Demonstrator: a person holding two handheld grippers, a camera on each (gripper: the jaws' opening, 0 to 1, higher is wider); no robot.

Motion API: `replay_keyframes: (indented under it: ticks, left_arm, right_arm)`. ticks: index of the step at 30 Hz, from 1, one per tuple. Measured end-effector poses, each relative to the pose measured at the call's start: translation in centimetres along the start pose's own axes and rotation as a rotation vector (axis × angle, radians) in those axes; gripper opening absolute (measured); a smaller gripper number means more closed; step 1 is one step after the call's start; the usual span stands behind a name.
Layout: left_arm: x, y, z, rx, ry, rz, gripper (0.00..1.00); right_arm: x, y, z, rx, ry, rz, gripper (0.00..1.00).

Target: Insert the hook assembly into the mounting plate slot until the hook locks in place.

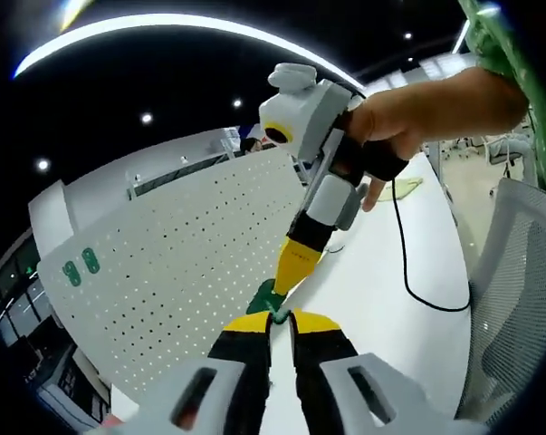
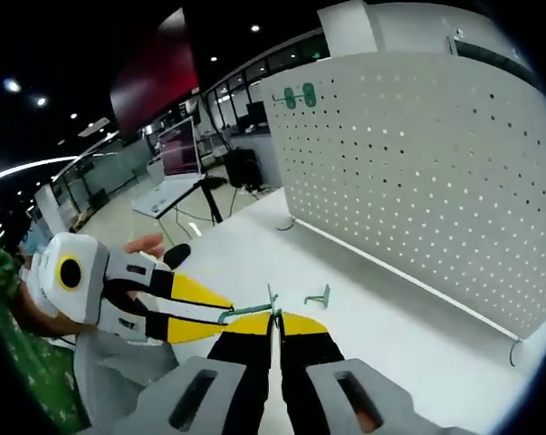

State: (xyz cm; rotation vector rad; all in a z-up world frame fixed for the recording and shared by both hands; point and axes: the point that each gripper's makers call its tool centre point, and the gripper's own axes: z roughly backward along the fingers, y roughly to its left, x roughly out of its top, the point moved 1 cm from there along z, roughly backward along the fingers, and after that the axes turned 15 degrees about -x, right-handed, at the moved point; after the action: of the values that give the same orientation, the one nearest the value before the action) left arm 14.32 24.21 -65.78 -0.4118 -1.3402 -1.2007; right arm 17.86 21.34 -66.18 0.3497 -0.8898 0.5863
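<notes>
Yellow-tipped left tool [image 1: 279,319] and right tool [image 2: 274,319] are both pinching one green hook [image 2: 271,303] low over the white bench [image 2: 381,326]. Pegboard [image 2: 417,172] is standing well apart; carrying the hook there looks next.

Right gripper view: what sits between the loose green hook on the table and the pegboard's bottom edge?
Nothing: in the right gripper view, only bare white table separates the loose green hook from the pegboard.

Green hook [image 2: 273,302] between both grippers' tips
</notes>
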Motion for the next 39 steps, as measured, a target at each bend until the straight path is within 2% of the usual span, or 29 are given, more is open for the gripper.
replay_keyframes:
  ticks: [3,12,17,26,29,35,39]
  left_arm:
    - [0.0,0.2,0.1,0.007,-0.003,0.006,0.04]
    - [-0.3,0.8,0.4,0.017,-0.035,0.117,0.02]
    - [-0.1,1.5,0.6,0.043,-0.102,0.252,0.02]
    - [0.8,2.6,0.9,0.079,-0.179,0.389,0.02]
    - [1.0,2.8,1.0,0.083,-0.201,0.419,0.02]
    - [1.0,2.6,1.0,0.087,-0.206,0.451,0.02]
    - [1.0,2.7,1.2,0.100,-0.199,0.425,0.03]
  right_arm:
    - [-0.2,0.1,0.0,0.000,0.007,0.011,0.00]
    - [0.2,0.3,-0.3,0.002,-0.006,0.025,0.00]
    - [0.8,0.3,-0.2,-0.003,-0.055,0.027,0.00]
    - [1.4,0.5,-0.4,-0.050,-0.121,0.074,0.02]
    - [1.4,0.5,-0.4,-0.061,-0.127,0.091,0.02]
    - [1.8,0.6,-0.3,-0.073,-0.153,0.127,0.01]
    - [2.0,0.6,0.0,-0.074,-0.163,0.117,0.00]
